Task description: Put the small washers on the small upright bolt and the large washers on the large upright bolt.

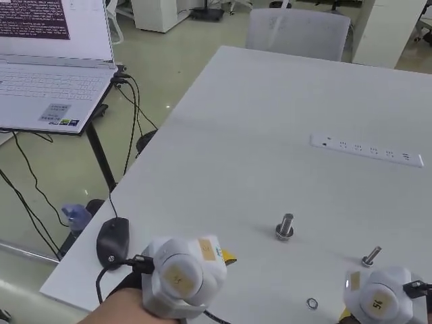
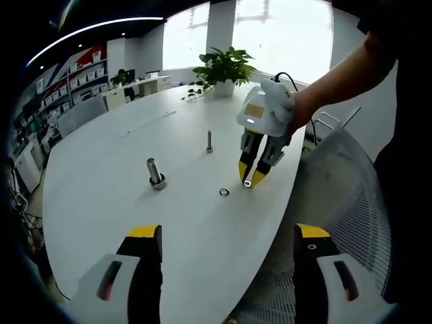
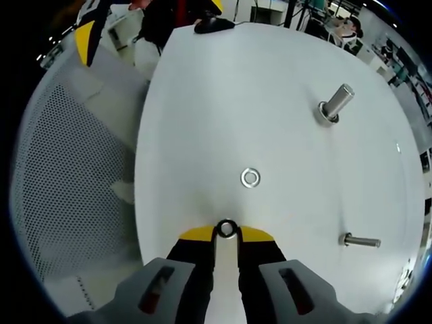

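The large bolt [image 1: 285, 227] and the thinner small bolt [image 1: 370, 256] stand upright on the white table [image 1: 270, 121]. A loose washer [image 1: 312, 303] lies in front of them, close to my right gripper [image 1: 378, 300]. In the right gripper view my right gripper [image 3: 227, 233] is shut on a small washer [image 3: 227, 229], held just above the table near its edge. The loose washer [image 3: 250, 177] lies just ahead of it. My left gripper [image 2: 227, 236] stands open and holds nothing, well left of the bolts. It looks across at the right gripper [image 2: 251, 177].
A laptop [image 1: 47, 61] sits on a stand at the left, with a black mouse [image 1: 111, 241] on the table's near left corner. A power strip [image 1: 366, 150] lies at the far right. A mesh chair [image 2: 337, 175] stands by the table edge.
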### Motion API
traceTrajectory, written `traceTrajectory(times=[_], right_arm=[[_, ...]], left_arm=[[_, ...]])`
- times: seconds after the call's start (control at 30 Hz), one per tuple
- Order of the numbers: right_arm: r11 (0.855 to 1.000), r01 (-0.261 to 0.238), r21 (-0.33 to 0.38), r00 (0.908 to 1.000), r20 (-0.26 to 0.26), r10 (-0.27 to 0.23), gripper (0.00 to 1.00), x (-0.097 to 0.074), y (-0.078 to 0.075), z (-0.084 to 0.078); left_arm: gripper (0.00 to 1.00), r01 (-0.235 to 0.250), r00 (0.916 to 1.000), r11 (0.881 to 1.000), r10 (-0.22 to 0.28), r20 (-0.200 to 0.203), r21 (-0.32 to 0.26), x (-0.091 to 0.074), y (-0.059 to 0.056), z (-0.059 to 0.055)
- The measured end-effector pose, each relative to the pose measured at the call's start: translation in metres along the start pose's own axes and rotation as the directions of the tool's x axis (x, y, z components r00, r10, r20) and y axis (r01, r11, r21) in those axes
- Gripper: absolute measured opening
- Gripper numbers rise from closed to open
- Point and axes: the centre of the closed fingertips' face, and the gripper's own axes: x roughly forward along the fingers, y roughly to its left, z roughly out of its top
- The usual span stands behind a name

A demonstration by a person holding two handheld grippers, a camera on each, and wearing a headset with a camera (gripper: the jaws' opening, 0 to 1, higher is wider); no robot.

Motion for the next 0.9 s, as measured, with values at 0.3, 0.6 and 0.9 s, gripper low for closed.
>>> traceTrajectory(times=[0.3,0.6,0.9], right_arm=[[0.999,0.000,0.044,0.9997,0.023,-0.001,0.12,-0.013,-0.007,-0.001],[0.993,0.002,0.116,0.9991,0.043,-0.007,0.12,-0.039,-0.020,-0.011],[0.986,0.024,0.163,0.9988,0.038,-0.030,0.12,-0.056,-0.034,-0.034]], left_arm=[[0.78,0.003,1.0000,1.000,-0.003,0.000,0.010,0.003,0.001,0.005],[0.78,0.007,1.0000,1.000,-0.007,0.004,0.019,0.009,0.001,0.014],[0.78,0.008,1.0000,1.000,-0.008,0.003,0.022,0.012,0.000,0.018]])
